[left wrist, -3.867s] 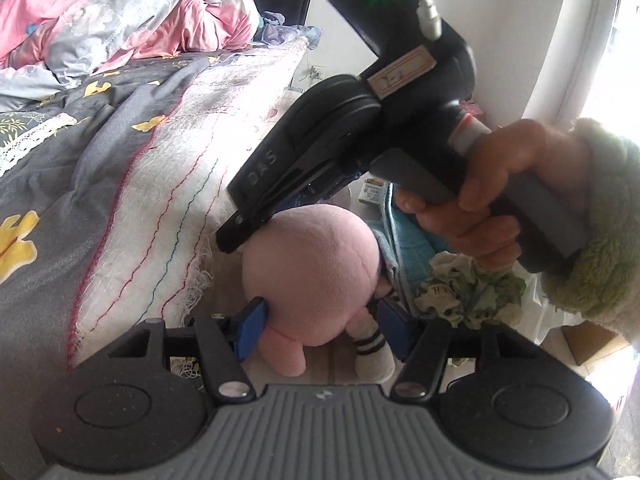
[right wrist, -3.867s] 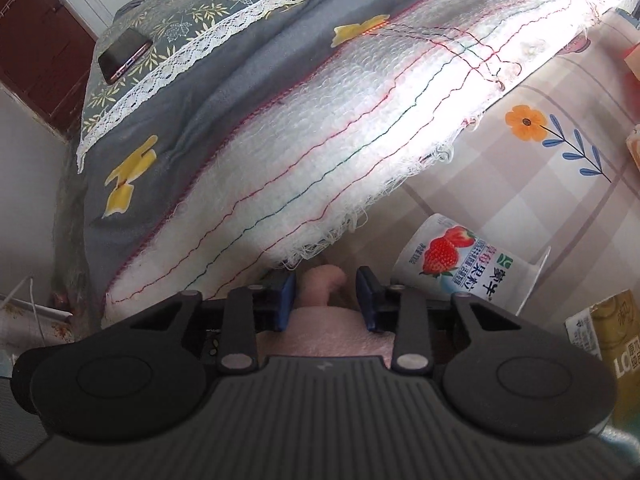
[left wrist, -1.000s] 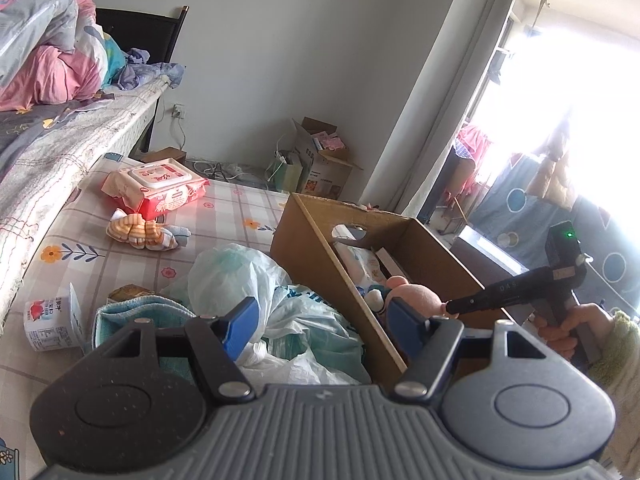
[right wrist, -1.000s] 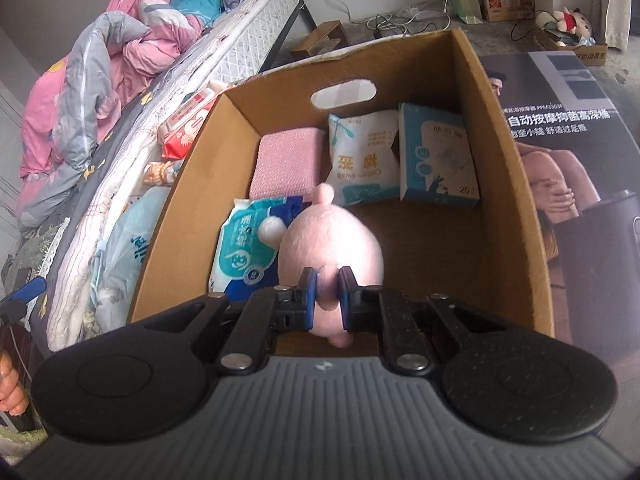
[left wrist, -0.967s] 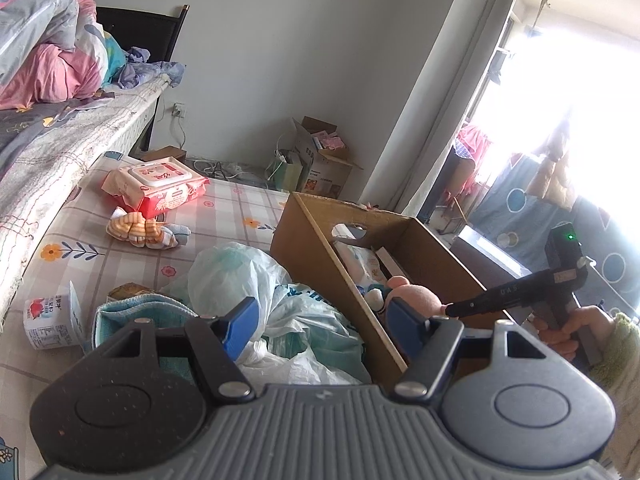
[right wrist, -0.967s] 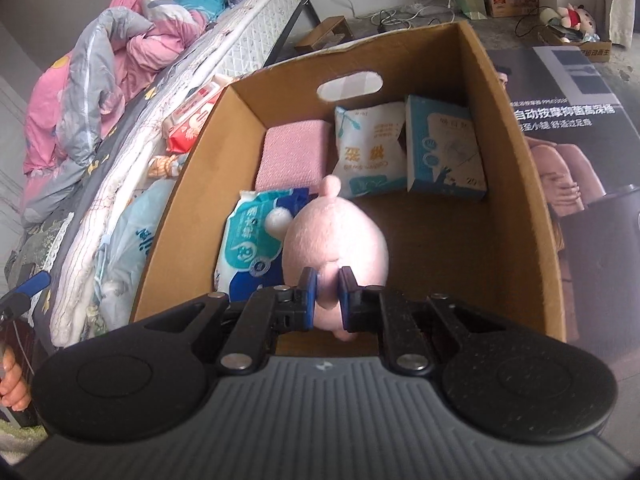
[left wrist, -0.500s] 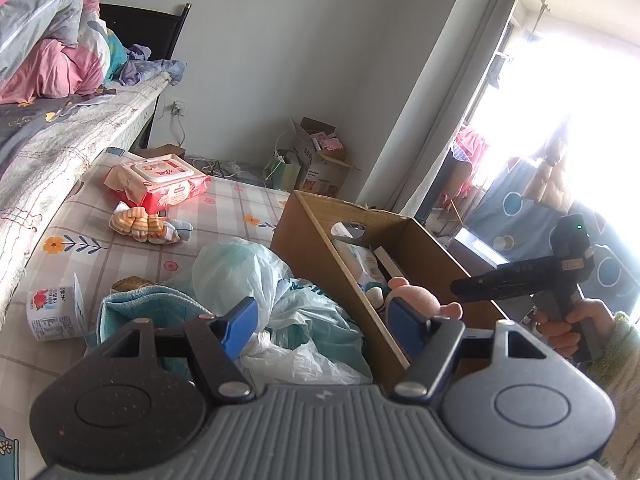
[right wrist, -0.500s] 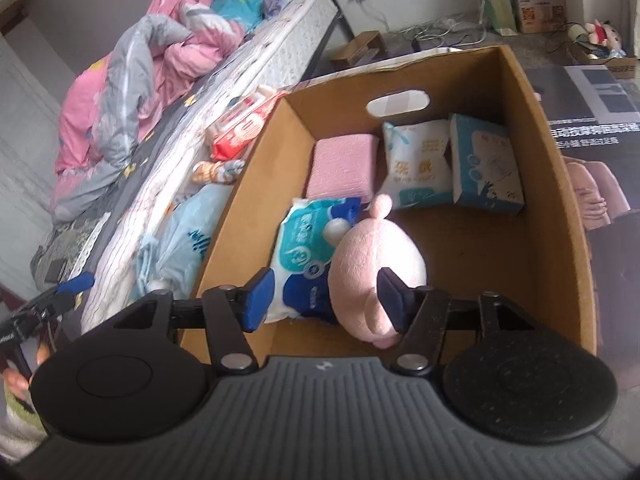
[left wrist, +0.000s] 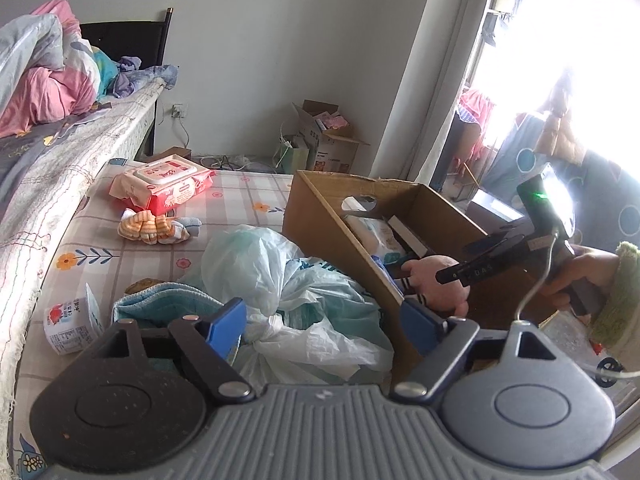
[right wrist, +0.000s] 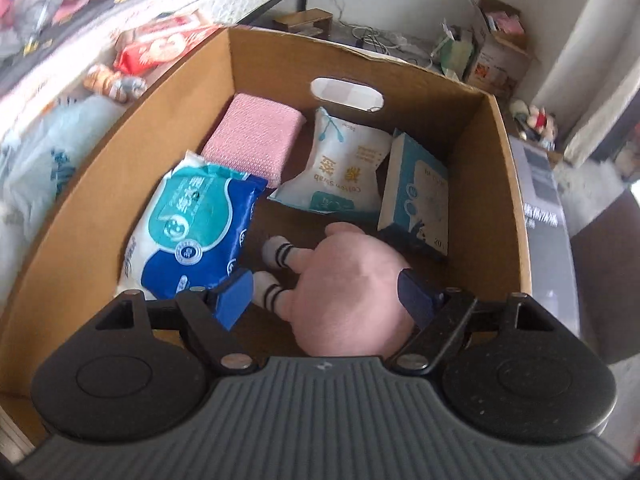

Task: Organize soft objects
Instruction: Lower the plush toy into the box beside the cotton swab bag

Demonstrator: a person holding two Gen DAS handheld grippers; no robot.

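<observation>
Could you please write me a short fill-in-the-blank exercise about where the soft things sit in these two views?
1. The pink plush toy lies inside the ____ box.
2. The right gripper has its jaws ____ around the toy.
3. The pink folded cloth lies in the box's far-____ corner.
4. The left gripper hovers above a tied plastic ____.

Missing words: cardboard; open; left; bag
</observation>
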